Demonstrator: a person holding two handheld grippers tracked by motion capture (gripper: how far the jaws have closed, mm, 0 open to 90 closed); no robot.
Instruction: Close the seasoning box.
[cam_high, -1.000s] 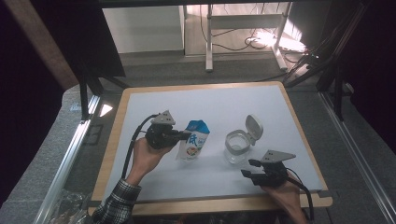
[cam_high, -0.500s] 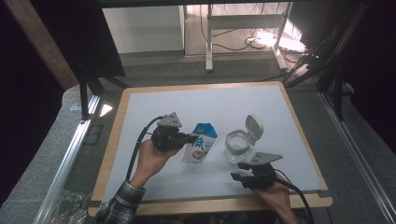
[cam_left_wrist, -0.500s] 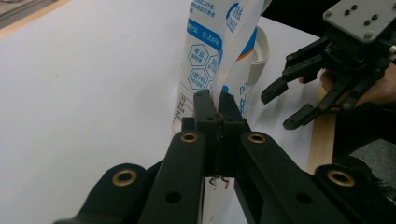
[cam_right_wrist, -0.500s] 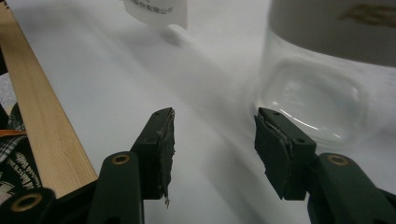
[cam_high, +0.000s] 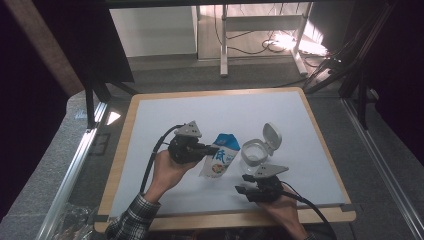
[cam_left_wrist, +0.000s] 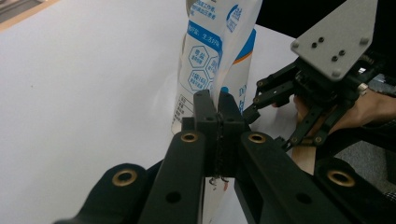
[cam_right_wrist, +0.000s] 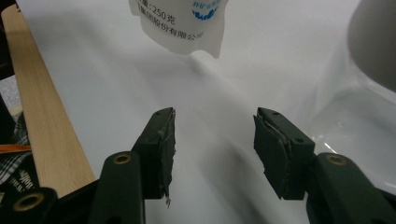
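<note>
White-and-blue pouch (cam_high: 220, 161) hangs pinched in our left claw (cam_high: 214, 149). Our right claw (cam_high: 241, 190) stands spread, seemingly empty, near the clear jar (cam_high: 254, 152).

On the white and blue pouch (cam_right_wrist: 180, 23), "250克" and "股份有限公司" can be read; the hexagon labels (cam_left_wrist: 198, 65) are probably too blurry.

glossy crinkly plastic pouch (cam_high: 219, 160) with blue print, clear shiny plastic tub (cam_high: 253, 151), matt white bench (cam_high: 215, 112) top with a bare wood edge, matt black plastic tongs (cam_right_wrist: 214, 140), worn rough pads (cam_right_wrist: 166, 140), flat grey metal plate (cam_left_wrist: 334, 39)
</note>
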